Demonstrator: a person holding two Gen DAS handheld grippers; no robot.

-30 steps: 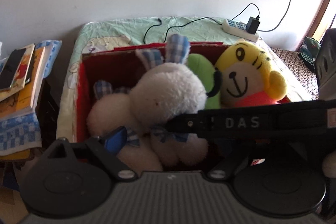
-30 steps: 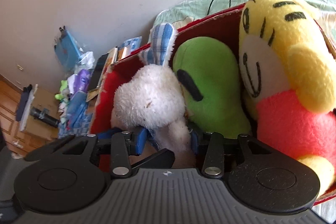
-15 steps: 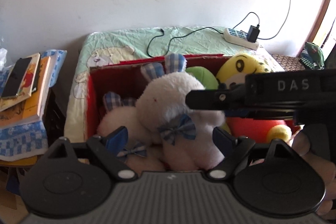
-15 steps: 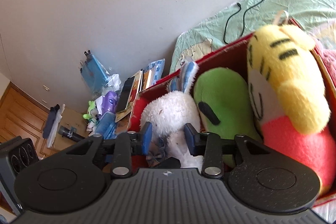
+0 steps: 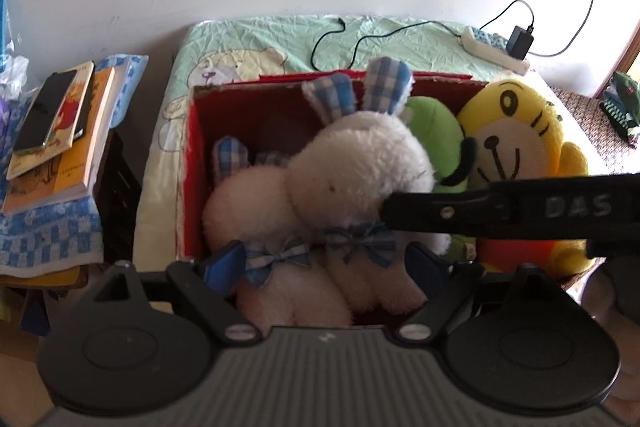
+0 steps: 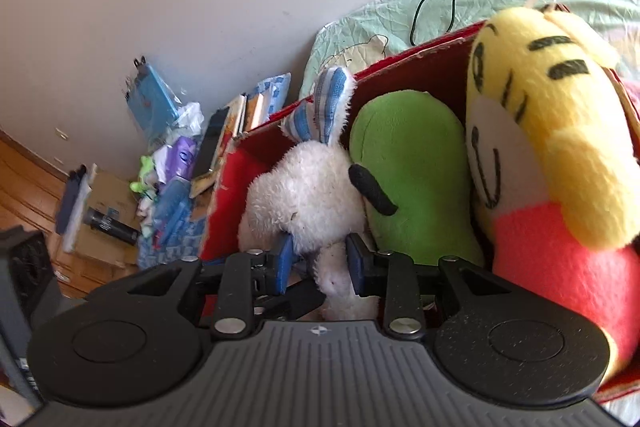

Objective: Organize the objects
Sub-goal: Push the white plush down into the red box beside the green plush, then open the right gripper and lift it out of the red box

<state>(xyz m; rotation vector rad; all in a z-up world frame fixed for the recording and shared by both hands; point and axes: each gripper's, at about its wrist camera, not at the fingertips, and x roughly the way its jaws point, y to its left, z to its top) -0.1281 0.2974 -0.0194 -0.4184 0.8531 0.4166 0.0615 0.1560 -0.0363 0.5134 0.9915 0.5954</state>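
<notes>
In the red cardboard box (image 5: 192,163) on the bed, a second white bunny sits leftmost, before the left gripper (image 5: 320,263), whose jaws are spread and empty. Beside it, the right gripper (image 6: 318,263) pinches the white fluffy plush bunny with blue plaid ears (image 6: 304,195) at its neck; seat it upright against the green plush toy (image 6: 408,163), then release gently, leaving the yellow tiger plush (image 6: 552,147) undisturbed.

A lived-in bedroom at home: a bed (image 5: 360,39) with a pale green cartoon-bear sheet stands against a plain white wall, a red box (image 5: 192,163) of plush toys (image 5: 360,171) on it, a power strip (image 5: 496,51) with charger, and stacked books (image 5: 60,131) alongside.
</notes>
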